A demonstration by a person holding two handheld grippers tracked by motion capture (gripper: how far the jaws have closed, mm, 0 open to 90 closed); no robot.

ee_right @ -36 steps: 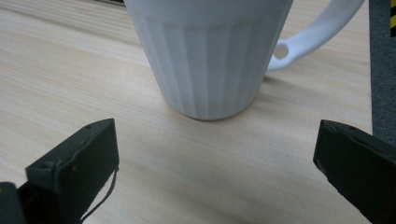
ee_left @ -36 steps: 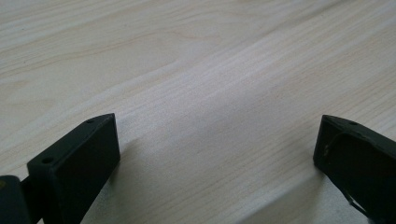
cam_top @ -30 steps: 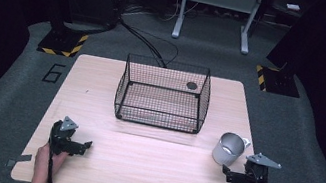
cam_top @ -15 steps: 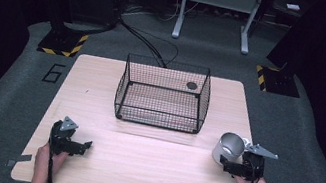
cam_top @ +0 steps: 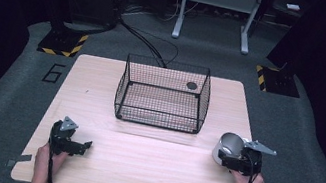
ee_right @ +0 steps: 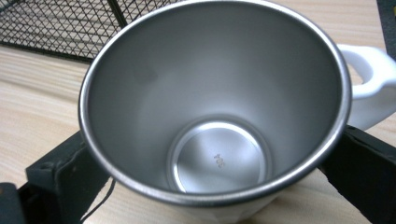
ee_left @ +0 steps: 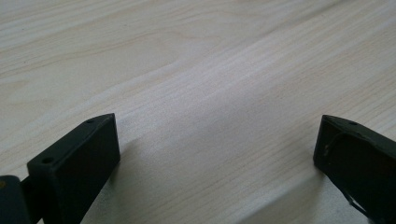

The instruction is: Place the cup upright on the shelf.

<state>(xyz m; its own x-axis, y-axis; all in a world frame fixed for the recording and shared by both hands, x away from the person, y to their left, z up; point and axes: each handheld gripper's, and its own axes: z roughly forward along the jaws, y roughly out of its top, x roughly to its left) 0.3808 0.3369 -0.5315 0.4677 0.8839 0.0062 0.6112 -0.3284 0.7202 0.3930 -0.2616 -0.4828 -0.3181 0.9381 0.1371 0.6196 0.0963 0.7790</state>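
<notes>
A steel mug (cam_top: 228, 146) with a white outside and a white handle stands upright and empty at the table's right. My right gripper (cam_top: 225, 156) is open with one jaw on each side of the mug (ee_right: 215, 107), close to or touching its wall. That gripper (ee_right: 215, 156) sits low around the mug's body. A black wire basket (cam_top: 158, 118) stands at the middle back of the table. My left gripper (cam_top: 83, 147) rests open at the front left, with bare wood between its jaws (ee_left: 219, 140).
The light wooden table (cam_top: 147, 170) has bare room across its front and left. A small dark disc (cam_top: 192, 85) shows at the basket's back right. A corner of the basket (ee_right: 56, 23) lies just beyond the mug. Dark floor, cables and a stand lie behind.
My right gripper has moved forward and left until its jaws flank the mug. The mug and the left gripper have stayed in place.
</notes>
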